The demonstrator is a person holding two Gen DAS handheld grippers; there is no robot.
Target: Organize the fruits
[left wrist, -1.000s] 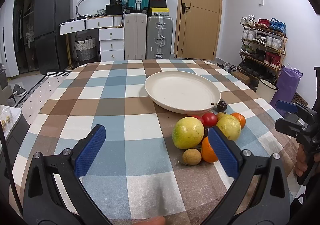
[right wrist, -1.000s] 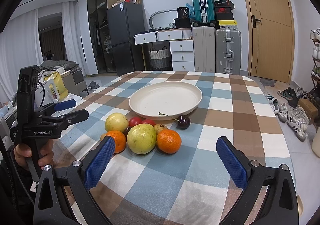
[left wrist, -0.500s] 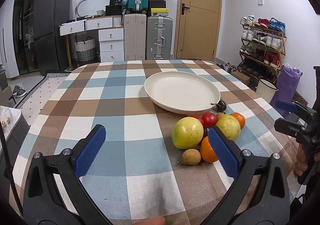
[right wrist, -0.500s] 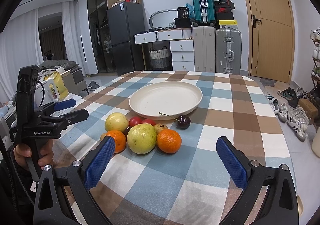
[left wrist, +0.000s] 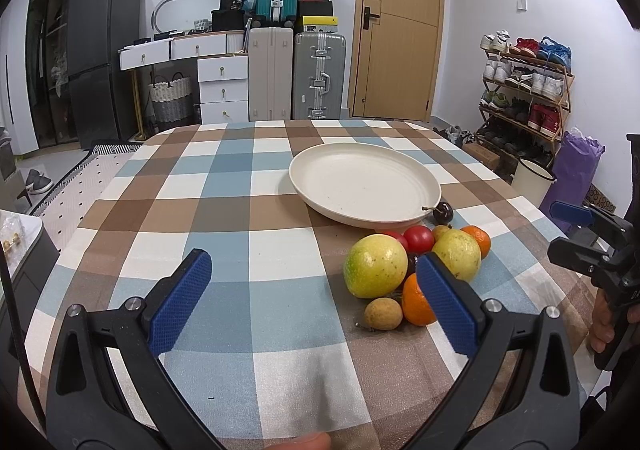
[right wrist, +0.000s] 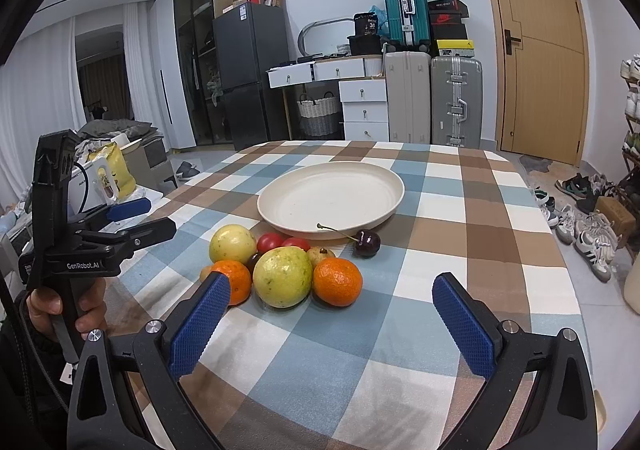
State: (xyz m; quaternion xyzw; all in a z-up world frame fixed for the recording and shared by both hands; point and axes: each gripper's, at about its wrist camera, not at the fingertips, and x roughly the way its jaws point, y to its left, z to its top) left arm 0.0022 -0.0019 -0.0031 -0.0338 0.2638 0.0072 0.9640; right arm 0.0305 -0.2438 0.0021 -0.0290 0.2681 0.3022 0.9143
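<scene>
- Left gripper (left wrist: 314, 300) fingers spread wide, holding nothing, hovering over the checked worktop (left wrist: 224, 209); also seen side-on at far left of the right wrist view (right wrist: 138, 215), with the person's hand (right wrist: 60, 310) on its grip.
- Right gripper (right wrist: 330, 320) fingers also released and empty; seen from the left wrist view at the right edge (left wrist: 580, 226), part cut off.
- Fruit pile sits on the worktop just near of the cream plate (left wrist: 320, 173), nothing on the plate.
- Count, both views together: two yellow-green round fruits (right wrist: 283, 277) (right wrist: 233, 244), two oranges (right wrist: 338, 282) (right wrist: 236, 278), two red tomatoes (right wrist: 269, 242) (right wrist: 297, 244), one dark cherry (right wrist: 367, 243) with stem, touching or just beside the plate rim.
- Left wrist view only: small brown round fruit (left wrist: 383, 314) clearly visible at the near edge of the pile, touching an orange (left wrist: 416, 304); in the right wrist view it is mostly hidden behind the left orange.
- Right wrist view shows a small yellowish fruit (right wrist: 320, 254) between the big green one and the cherry; left wrist view shows only its top.
- A dark item in the pile's middle, too hidden to identify.
- Left wrist view only: shoe rack (left wrist: 524, 89) at the right wall. Both views: suitcases (left wrist: 296, 77), door (left wrist: 400, 25), fridge (left wrist: 100, 53).
</scene>
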